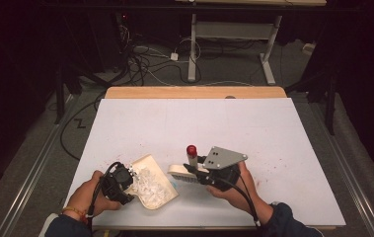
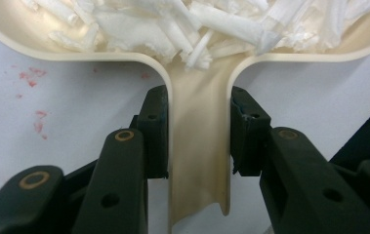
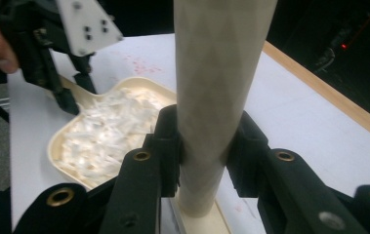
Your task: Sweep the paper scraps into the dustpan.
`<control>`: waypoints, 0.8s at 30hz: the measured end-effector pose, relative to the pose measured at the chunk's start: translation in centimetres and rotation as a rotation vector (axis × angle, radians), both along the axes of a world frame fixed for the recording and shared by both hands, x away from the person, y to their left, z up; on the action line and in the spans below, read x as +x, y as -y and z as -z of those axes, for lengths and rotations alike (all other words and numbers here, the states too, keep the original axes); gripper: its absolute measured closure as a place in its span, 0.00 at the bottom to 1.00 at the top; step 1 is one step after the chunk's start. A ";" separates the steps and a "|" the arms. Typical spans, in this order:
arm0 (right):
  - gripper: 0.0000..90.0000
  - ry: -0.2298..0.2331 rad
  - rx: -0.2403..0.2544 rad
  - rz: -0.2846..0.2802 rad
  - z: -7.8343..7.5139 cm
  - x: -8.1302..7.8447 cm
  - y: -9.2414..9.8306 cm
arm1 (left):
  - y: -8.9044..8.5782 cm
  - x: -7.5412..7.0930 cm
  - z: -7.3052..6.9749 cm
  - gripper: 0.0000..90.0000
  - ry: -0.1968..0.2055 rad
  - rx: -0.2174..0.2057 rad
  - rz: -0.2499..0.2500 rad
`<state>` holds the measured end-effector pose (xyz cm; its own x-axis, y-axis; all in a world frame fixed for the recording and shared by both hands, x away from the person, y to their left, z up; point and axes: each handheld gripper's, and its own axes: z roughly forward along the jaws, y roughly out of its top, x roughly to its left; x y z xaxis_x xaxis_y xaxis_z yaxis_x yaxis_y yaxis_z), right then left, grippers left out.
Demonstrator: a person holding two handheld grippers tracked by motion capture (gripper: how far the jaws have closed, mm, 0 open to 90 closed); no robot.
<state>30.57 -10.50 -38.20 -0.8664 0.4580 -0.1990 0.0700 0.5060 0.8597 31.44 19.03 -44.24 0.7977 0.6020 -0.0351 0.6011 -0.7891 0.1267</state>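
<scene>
A person seated at a white worktop (image 1: 273,128) works two hand-held grippers over a small clean-up job: the left gripper (image 2: 198,131) has its jaws clamped on the flat handle (image 2: 199,146) of a cream dustpan (image 1: 151,181), one pad pressed against each edge of the handle, which runs straight out between them toward the pan ahead. The pan lies on the worktop just beyond the jaws, heaped with white paper shreds (image 2: 182,24) that spill right up to the neck where the handle begins. The right gripper (image 3: 204,146) has its jaws clamped on the pale upright handle (image 3: 216,87) of a hand brush (image 1: 188,170), gripping it low, just above the brush base (image 3: 207,224), which sits directly beneath the jaws; from the high view the handle ends in a red cap (image 1: 191,150) above them. Seen along the right gripper's jaws, the loaded dustpan lies beyond them to the left, with the left gripper at its far end. From above, the brush sits just beside the pan's open edge, between the two grippers. Faint red specks (image 2: 31,78) mark the worktop beside the left jaw
</scene>
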 end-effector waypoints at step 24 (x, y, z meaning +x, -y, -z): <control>0.78 -0.047 0.099 0.036 -3.3 0.4 7.9 | -0.5 0.3 0.3 0.70 0.036 -0.087 -0.071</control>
